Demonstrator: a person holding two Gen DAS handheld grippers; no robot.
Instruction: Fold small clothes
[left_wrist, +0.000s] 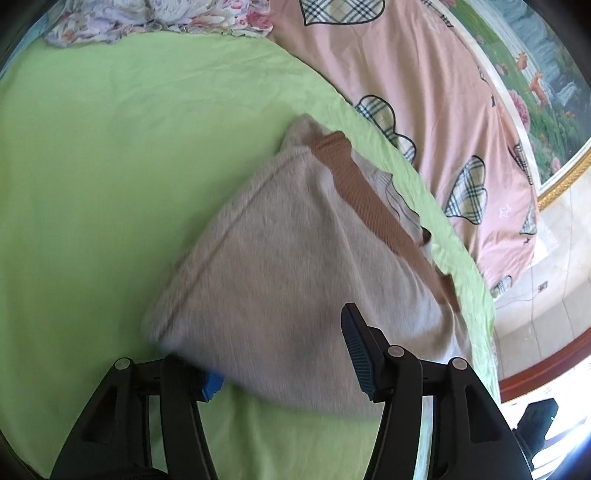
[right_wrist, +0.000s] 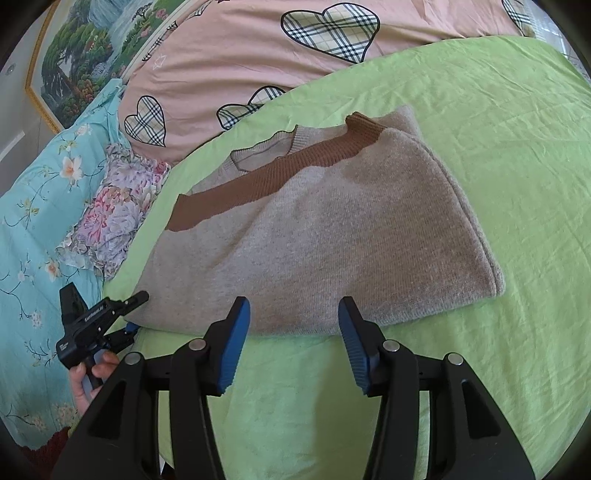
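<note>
A beige knitted sweater (right_wrist: 325, 236) with a brown band (right_wrist: 266, 177) lies folded on the green sheet (right_wrist: 498, 147). My right gripper (right_wrist: 293, 310) stands open just in front of the sweater's near edge, with nothing between its blue pads. At the sweater's near left corner is my left gripper (right_wrist: 135, 314), held by a hand (right_wrist: 83, 384). In the left wrist view the left gripper (left_wrist: 280, 349) is open with the sweater (left_wrist: 280, 251) corner between its jaws. The fabric drapes over the left fingertip (left_wrist: 212, 384) and hides it, while the right finger (left_wrist: 354, 350) stands clear above the cloth.
A pink duvet (right_wrist: 240, 66) with plaid hearts lies bunched along the far side of the sheet. A floral pillow (right_wrist: 118, 206) and a turquoise flowered quilt (right_wrist: 33, 229) lie to the left. A framed landscape painting (right_wrist: 81, 55) hangs behind. The bed's edge and floor (left_wrist: 546, 310) show at right.
</note>
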